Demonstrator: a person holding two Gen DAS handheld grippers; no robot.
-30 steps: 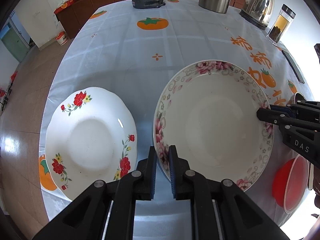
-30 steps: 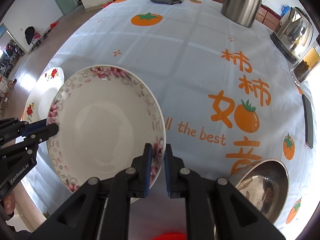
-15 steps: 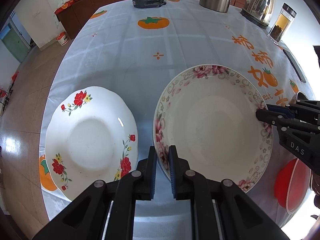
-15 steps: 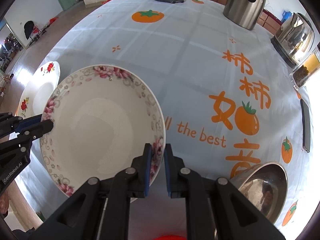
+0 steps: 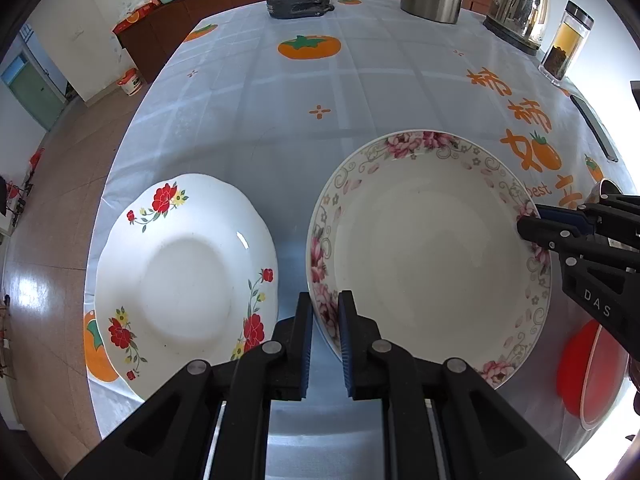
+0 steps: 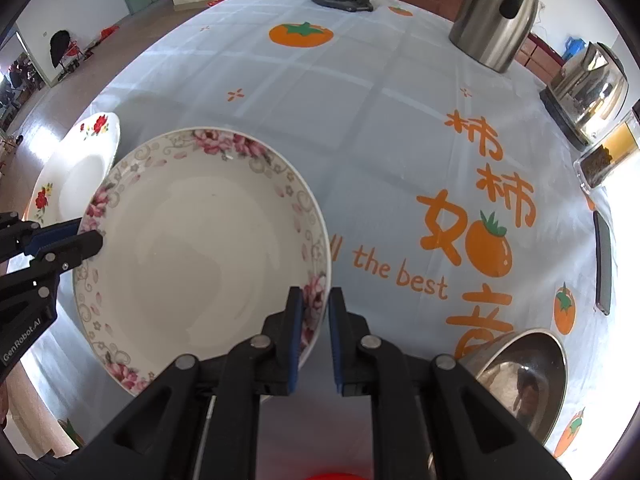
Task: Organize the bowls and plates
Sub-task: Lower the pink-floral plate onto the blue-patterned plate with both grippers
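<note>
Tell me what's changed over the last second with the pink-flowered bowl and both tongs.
Almost nothing. The pink-flowered bowl has drifted slightly nearer the red-flowered plate. Nothing was taken hold of or let go: the left tongs and right tongs stay clamped on opposite sides of its rim. The red-flowered plate, steel bowl and kettles sit as before.

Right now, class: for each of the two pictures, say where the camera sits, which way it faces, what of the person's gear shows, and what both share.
Left wrist: on the left hand-held gripper, facing steeply down; its fingers clamp the pink-flowered bowl's left rim, with the red-flowered plate beside.
Right wrist: on the right hand-held gripper, facing steeply down, clamping the opposite rim; a steel bowl sits right.
Shared: the bowl, the plate, each other's gripper.
</note>
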